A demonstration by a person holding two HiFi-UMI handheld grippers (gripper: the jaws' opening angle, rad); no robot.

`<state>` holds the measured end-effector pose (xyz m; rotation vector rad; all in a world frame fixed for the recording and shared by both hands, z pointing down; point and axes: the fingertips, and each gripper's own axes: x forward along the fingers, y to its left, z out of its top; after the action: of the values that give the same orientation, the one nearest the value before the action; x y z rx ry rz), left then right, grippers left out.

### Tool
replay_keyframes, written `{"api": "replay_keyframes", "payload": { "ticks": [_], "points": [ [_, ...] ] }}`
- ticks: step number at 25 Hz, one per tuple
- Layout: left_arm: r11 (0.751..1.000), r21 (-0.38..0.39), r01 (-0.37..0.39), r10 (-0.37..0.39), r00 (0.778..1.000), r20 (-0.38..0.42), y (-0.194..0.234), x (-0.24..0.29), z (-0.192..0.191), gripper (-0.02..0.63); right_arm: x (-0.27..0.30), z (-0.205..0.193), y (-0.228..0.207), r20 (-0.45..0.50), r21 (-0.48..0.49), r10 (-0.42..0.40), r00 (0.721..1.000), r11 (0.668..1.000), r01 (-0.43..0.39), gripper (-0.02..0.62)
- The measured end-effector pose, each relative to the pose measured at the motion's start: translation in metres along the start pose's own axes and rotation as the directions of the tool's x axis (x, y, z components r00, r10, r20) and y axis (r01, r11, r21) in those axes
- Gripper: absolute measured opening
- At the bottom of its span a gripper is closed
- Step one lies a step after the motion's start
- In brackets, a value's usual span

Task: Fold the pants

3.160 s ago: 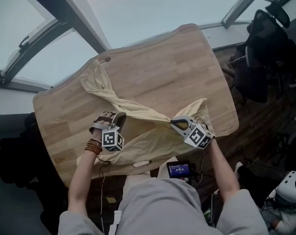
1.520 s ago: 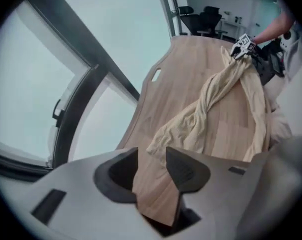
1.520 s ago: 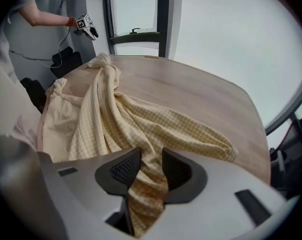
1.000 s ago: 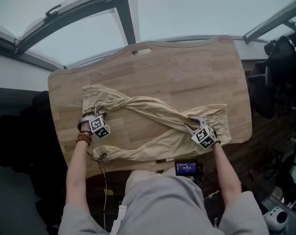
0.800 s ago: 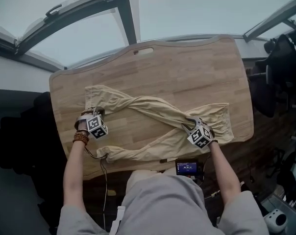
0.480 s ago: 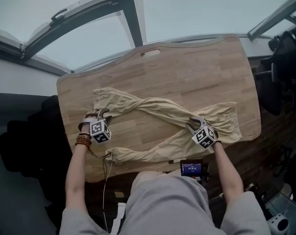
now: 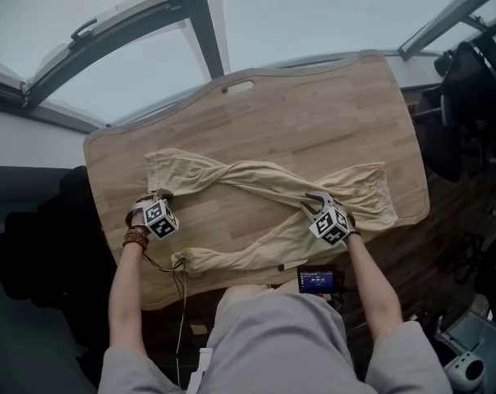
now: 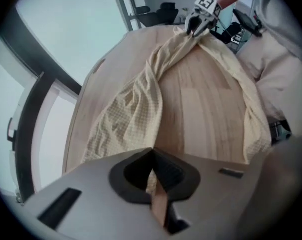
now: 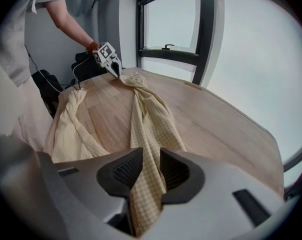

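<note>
Pale yellow checked pants [image 7: 256, 179] lie lengthwise on the wooden table [image 7: 314, 113], their two legs crossed in a twist. My left gripper [image 7: 161, 194] points down at the far leg's end on the left. Its jaws have just been closing and now stand shut, pinching a sliver of that cloth [image 8: 136, 109]. At the waist end, my right gripper [image 7: 310, 199] holds a bunched fold [image 9: 151, 119]. Its jaws have been closing too, and the pads press on the cloth. The near leg ends by the table's front edge.
A small device with a lit screen [image 7: 318, 281] sits at the table's near edge. A cable [image 7: 162, 265] hangs from the left gripper. A black chair [image 7: 466, 80] stands off the right end. A handle slot [image 7: 238, 87] lies at the far edge, with windows beyond.
The pants, bunched at a slant three seconds ago, now stretch across the table. My left jaws have closed on the leg's end. The right gripper keeps its fold.
</note>
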<state>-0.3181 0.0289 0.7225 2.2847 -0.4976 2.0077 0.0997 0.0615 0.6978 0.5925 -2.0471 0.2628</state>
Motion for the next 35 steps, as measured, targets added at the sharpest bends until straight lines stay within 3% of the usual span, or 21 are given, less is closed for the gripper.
{"api": "replay_keyframes", "payload": {
  "ticks": [3,5,9,10,13,14,15,16,19,20,22,24,25,26,29,30,32,34,35],
  "points": [
    [0.997,0.061,0.048,-0.050,0.998,0.026,-0.001,-0.057,0.001,0.008,0.015,-0.006,0.004,-0.052,-0.063,0.005,0.999,0.998,-0.008,0.109],
    [0.988,0.053,0.143,-0.144,0.990,0.013,0.002,-0.100,-0.013,0.008,0.020,-0.013,0.015,-0.097,-0.120,0.050,0.994,0.991,-0.061,0.099],
    [0.920,-0.096,0.380,-0.384,0.923,-0.029,0.033,-0.168,-0.046,0.008,0.003,-0.013,0.061,-0.105,-0.237,0.251,0.962,0.933,-0.269,0.072],
    [0.912,-0.143,0.383,-0.389,0.921,-0.013,0.054,-0.173,-0.048,0.008,-0.002,-0.013,0.069,-0.100,-0.256,0.281,0.954,0.920,-0.298,0.072],
    [0.933,-0.285,0.221,-0.216,0.975,0.050,0.132,-0.150,-0.050,0.016,-0.016,-0.013,0.079,-0.075,-0.260,0.309,0.948,0.912,-0.318,0.083],
    [0.926,-0.325,0.191,-0.187,0.981,0.042,0.145,-0.138,-0.055,0.036,-0.019,-0.013,0.080,-0.070,-0.253,0.311,0.948,0.914,-0.318,0.097],
    [0.918,-0.353,0.183,-0.191,0.981,0.013,0.147,-0.127,-0.064,0.109,-0.023,-0.012,0.078,-0.065,-0.247,0.308,0.949,0.917,-0.314,0.104],
    [0.912,-0.367,0.183,-0.210,0.977,-0.034,0.143,-0.116,-0.077,0.173,-0.026,-0.011,0.074,-0.056,-0.236,0.298,0.953,0.923,-0.303,0.109],
    [0.906,-0.405,0.125,-0.206,0.965,-0.163,0.116,-0.086,-0.122,0.183,-0.039,-0.013,0.038,0.015,-0.109,0.214,0.977,0.971,-0.211,0.121],
    [0.889,-0.450,0.086,-0.180,0.969,-0.170,0.106,-0.077,-0.134,0.183,-0.043,-0.019,0.017,0.037,-0.029,0.158,0.987,0.987,-0.157,0.125],
    [0.811,-0.584,0.035,-0.130,0.984,-0.122,0.083,-0.061,-0.148,0.183,-0.051,-0.043,-0.035,0.033,0.145,0.014,0.999,0.989,-0.018,0.127],
    [0.716,-0.698,0.030,-0.104,0.993,-0.063,0.051,-0.044,-0.152,0.183,-0.059,-0.076,-0.090,-0.017,0.277,-0.143,0.990,0.950,0.142,0.129],
    [0.685,-0.728,0.027,-0.095,0.994,-0.053,0.036,-0.037,-0.153,0.183,-0.064,-0.091,-0.116,-0.043,0.325,-0.213,0.976,0.921,0.215,0.129],
    [0.672,-0.741,0.016,-0.084,0.995,-0.054,0.023,-0.031,-0.153,0.183,-0.067,-0.104,-0.141,-0.064,0.368,-0.270,0.961,0.888,0.275,0.127],
    [0.675,-0.737,-0.023,-0.039,0.997,-0.067,0.001,-0.019,-0.146,0.154,-0.067,-0.128,-0.194,-0.106,0.469,-0.339,0.935,0.812,0.348,0.124],
    [0.672,-0.740,-0.026,-0.033,0.997,-0.065,-0.004,-0.016,-0.142,0.133,-0.061,-0.131,-0.202,-0.119,0.474,-0.328,0.937,0.811,0.343,0.107],
    [0.671,-0.741,-0.031,-0.044,0.996,-0.081,-0.016,-0.010,-0.138,0.115,-0.044,-0.136,-0.209,-0.159,0.410,-0.291,0.943,0.850,0.331,0.095],
    [0.694,-0.717,-0.062,-0.057,0.989,-0.140,-0.029,-0.005,-0.144,0.091,-0.033,-0.139,-0.219,-0.185,0.335,-0.298,0.936,0.877,0.345,0.082],
    [0.708,-0.701,-0.090,-0.051,0.983,-0.178,-0.034,-0.003,-0.151,0.067,-0.032,-0.140,-0.230,-0.187,0.333,-0.328,0.926,0.866,0.374,0.076]
  ]
}}
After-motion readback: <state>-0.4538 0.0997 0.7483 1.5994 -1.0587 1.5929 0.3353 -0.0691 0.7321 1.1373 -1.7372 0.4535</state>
